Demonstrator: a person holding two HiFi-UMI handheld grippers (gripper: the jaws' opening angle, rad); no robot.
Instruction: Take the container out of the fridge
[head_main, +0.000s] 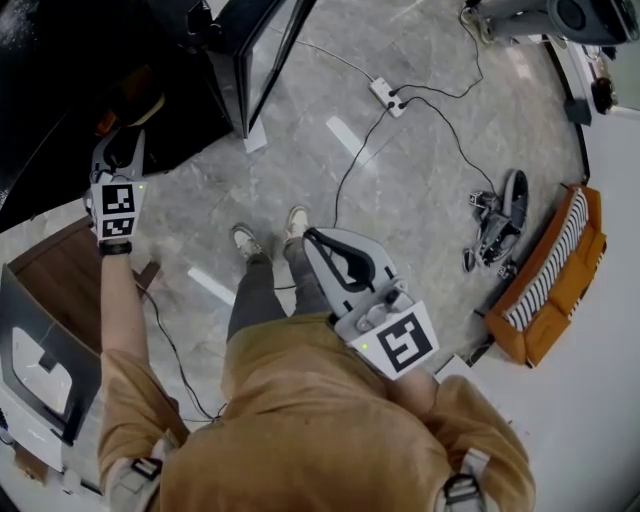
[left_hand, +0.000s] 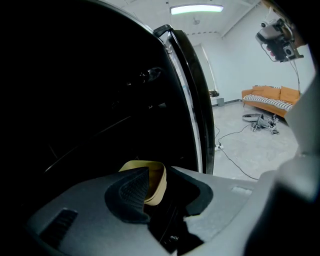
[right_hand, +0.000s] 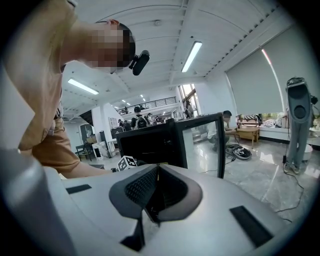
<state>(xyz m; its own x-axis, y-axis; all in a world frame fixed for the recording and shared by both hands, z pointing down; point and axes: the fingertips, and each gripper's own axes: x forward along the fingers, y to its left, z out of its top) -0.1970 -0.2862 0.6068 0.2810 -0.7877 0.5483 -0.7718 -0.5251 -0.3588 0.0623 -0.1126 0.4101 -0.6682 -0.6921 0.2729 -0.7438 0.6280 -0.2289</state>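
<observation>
Left gripper (head_main: 120, 150) has the container (left_hand: 152, 184) by its rim

Its jaws pinch the tan container just inside the fridge (left_hand: 100, 100) mouth. The right gripper (head_main: 312, 237) hangs out in front of the fridge, jaws pressed together on nothing. With such a thin edge grip, I think it could tilt and slip out, or clip the open door (head_main: 268, 50).

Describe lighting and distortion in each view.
Left gripper view: the black fridge interior is nearly unlit; only the tan round container between the jaws catches light. Right gripper view: strong fisheye bending, bright ceiling strip lights. Head view: even light, glare streaks on the grey marble floor.
</observation>
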